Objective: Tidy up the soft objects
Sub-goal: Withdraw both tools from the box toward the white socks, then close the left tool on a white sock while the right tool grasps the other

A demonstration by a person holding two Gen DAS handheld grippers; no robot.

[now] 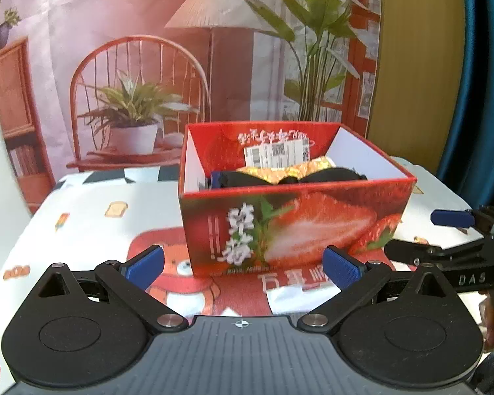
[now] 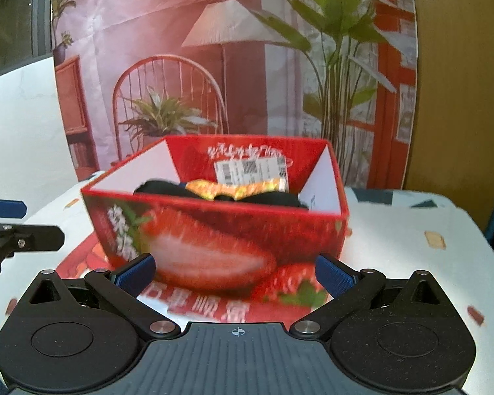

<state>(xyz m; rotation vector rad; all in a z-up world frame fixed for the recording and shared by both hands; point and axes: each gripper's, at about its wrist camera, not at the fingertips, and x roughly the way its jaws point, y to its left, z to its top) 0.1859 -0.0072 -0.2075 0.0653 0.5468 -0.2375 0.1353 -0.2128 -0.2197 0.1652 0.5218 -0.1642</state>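
While the black and yellow soft items (image 1: 280,172) lie inside the strawberry box (image 1: 293,220) on the tabletop (image 1: 82,217), I hold my left gripper (image 1: 243,265) and right gripper (image 2: 235,271) before the box, jaws apart and empty, and should reach in squarely over its near wall.

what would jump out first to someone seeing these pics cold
The red strawberry-print box stands open in the middle of the table, just beyond both grippers. Inside it lie black cloth and a yellow-orange patterned piece behind it. The left gripper and right gripper are both open and empty.
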